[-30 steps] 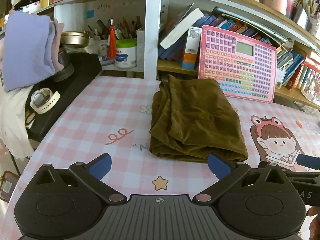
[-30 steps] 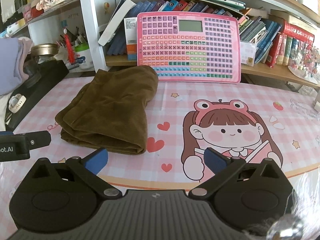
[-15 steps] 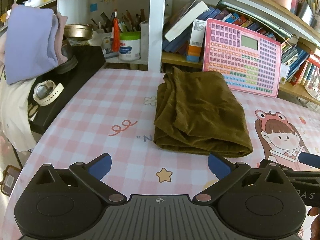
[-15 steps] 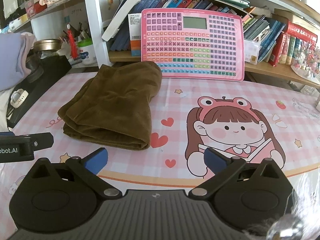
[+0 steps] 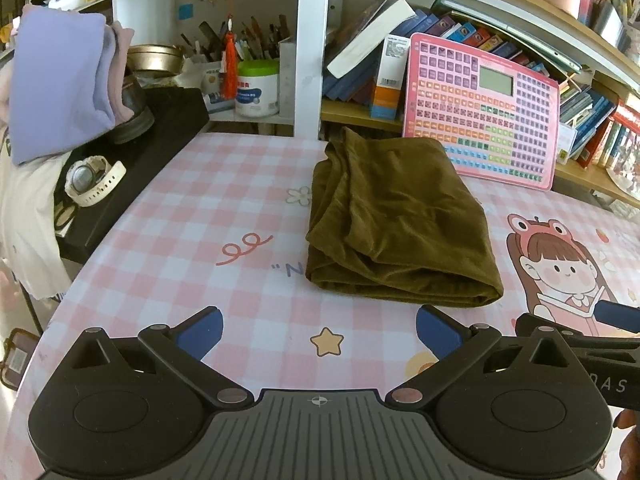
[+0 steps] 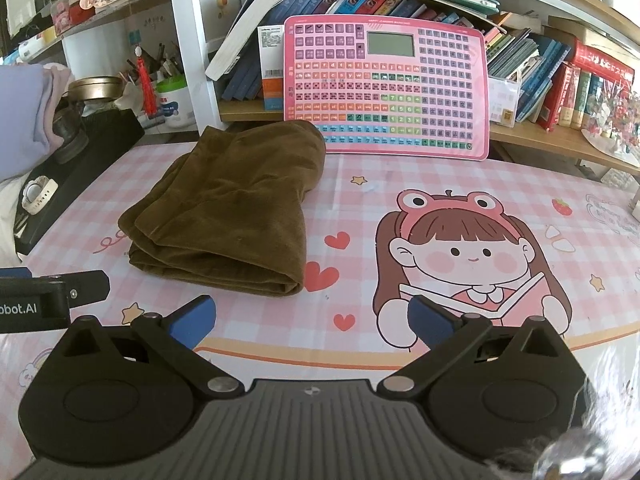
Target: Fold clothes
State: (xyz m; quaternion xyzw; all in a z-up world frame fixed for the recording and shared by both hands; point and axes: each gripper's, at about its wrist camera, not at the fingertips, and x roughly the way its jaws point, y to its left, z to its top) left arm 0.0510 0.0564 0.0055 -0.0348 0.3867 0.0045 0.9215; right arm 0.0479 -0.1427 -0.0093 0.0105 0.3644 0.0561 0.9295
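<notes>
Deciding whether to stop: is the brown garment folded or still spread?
Folded: the brown garment lies as a compact layered stack, with doubled edges showing.

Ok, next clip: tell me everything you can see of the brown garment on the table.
The brown garment is olive-brown, soft and velvety-looking cloth, folded into a thick rectangular bundle of several layers. Its rounded fold faces the cameras and loose layered edges show along its left side. It lies flat on the pink checked tablecloth, its far end close to the pink keyboard toy. Neither hand-held gripper touches it; both are open and short of it.

Folded brown garment point(image 5: 400, 220), apparently trousers
</notes>
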